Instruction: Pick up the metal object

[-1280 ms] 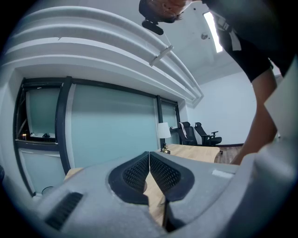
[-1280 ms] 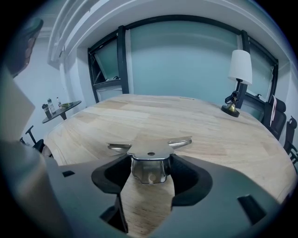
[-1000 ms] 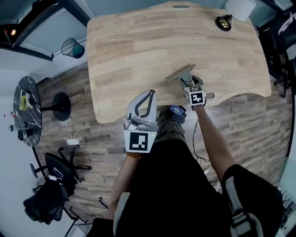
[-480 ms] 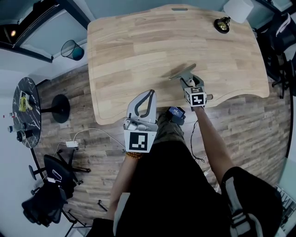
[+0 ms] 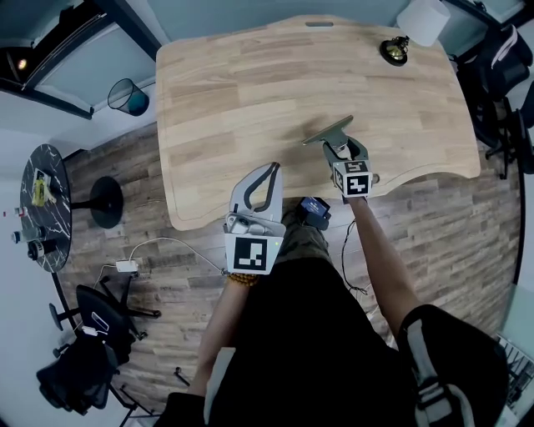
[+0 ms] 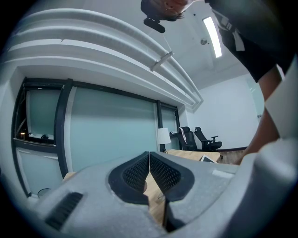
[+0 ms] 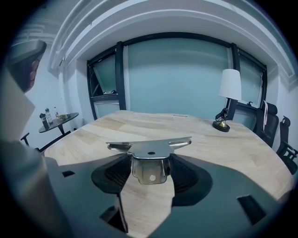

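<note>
A pale wooden table (image 5: pixel 250 92) fills the upper head view, its near edge curving in front of a seated person whose dark-clothed torso hides much of the plank floor below. A round dark side table (image 5: pixel 46 200) stands well to the left; the small bottles on it are too small to make out. A black office chair (image 5: pixel 83 350) sits at lower left, partly cut off, and more chairs (image 5: pixel 501 58) crowd the right edge. A white-shaded lamp (image 5: pixel 417 21) stands on the table's far right corner, well clear of both tools, and a waste basket (image 5: pixel 129 87) stands on the floor off the table's far left corner.

The left gripper (image 5: pixel 269 171) is held at the table's near edge, jaws closed pad to pad with nothing between them. The right gripper (image 5: pixel 336 146) reaches over the near edge, jaws parted only by the stem they clamp. It holds the metal bracket (image 7: pixel 150 158), the flat winged plate lying crosswise above the pads. Whether the bracket touches the tabletop cannot be told.
</note>
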`<state>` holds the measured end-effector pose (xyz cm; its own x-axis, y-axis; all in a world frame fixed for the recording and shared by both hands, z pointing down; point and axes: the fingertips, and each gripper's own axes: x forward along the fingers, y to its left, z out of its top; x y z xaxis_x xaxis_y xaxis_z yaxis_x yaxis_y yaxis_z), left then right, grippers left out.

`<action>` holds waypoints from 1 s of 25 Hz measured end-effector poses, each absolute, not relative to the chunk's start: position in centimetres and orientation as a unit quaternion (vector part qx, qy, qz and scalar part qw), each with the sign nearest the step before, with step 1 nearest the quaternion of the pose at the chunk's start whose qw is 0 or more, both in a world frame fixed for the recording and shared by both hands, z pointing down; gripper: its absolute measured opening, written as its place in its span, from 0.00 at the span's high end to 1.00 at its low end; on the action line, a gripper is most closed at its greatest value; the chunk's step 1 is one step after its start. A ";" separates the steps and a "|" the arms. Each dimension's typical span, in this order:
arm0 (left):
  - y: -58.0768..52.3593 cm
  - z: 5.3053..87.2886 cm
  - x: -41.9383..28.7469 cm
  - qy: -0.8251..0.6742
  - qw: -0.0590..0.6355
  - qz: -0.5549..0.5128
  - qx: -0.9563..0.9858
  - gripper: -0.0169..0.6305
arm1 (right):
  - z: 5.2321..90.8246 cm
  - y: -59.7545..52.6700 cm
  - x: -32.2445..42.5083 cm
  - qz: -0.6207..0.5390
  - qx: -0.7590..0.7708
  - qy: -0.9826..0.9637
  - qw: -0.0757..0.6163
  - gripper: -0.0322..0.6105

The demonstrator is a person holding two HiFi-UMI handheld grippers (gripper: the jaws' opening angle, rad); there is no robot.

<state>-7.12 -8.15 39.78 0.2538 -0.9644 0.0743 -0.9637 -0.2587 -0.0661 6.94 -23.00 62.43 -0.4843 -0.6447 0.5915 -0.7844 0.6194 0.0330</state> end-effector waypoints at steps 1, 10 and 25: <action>-8.2 39.7 -7.0 0.608 0.004 -0.048 -0.793 0.95 | 62.1 -23.1 6.9 0.120 0.420 -0.853 0.285 0.54; -8.8 38.9 -6.8 0.604 0.007 -0.034 -0.796 0.95 | 58.9 -23.6 6.6 0.114 0.422 -0.858 0.269 0.54; -9.8 37.2 -7.1 0.601 0.022 -0.020 -0.799 0.95 | 54.1 -23.3 6.2 0.080 0.433 -0.864 0.243 0.54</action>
